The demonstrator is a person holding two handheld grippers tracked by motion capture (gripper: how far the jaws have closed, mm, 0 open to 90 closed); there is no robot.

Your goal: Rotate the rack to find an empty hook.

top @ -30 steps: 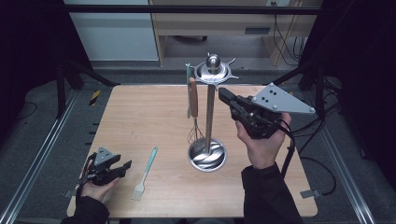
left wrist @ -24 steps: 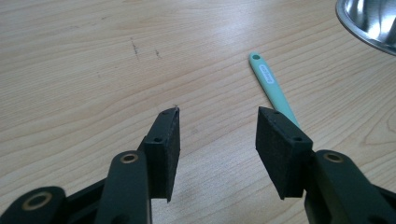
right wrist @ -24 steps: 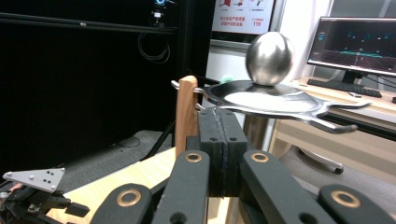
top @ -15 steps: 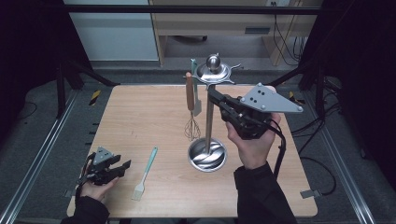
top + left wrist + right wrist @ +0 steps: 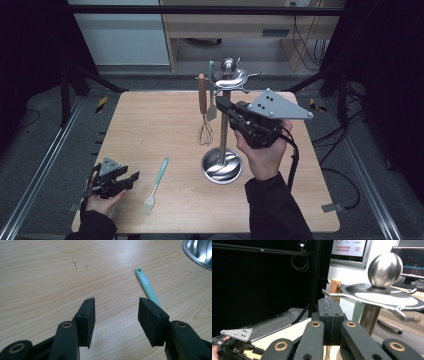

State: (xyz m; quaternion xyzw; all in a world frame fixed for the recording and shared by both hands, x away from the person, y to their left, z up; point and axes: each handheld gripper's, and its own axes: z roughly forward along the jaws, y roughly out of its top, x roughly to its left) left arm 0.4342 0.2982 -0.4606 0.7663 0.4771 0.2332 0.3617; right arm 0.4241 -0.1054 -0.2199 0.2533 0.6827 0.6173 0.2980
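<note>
A steel utensil stand (image 5: 221, 167) rises from the middle of the table to a hook disc topped by a ball (image 5: 228, 68). A whisk with a wooden handle (image 5: 202, 100) and a pale spatula (image 5: 212, 107) hang from it. My right gripper (image 5: 223, 105) is shut with nothing between its pads. It is held up beside the pole, just below the disc (image 5: 384, 296) and near the wooden handle (image 5: 335, 286). A teal brush (image 5: 155, 186) lies on the table at the front left. My left gripper (image 5: 131, 179) rests open beside it, its jaws having just opened a little, and the brush handle (image 5: 147, 287) lies past its right pad.
The round steel base (image 5: 200, 251) of the stand shows at the top right of the left gripper view. Bare wood lies between the brush and the stand. A black frame and rails surround the table (image 5: 150, 125).
My right gripper has moved left, from right of the stand to close beside its pole under the hook disc. The left gripper has stayed in place.
</note>
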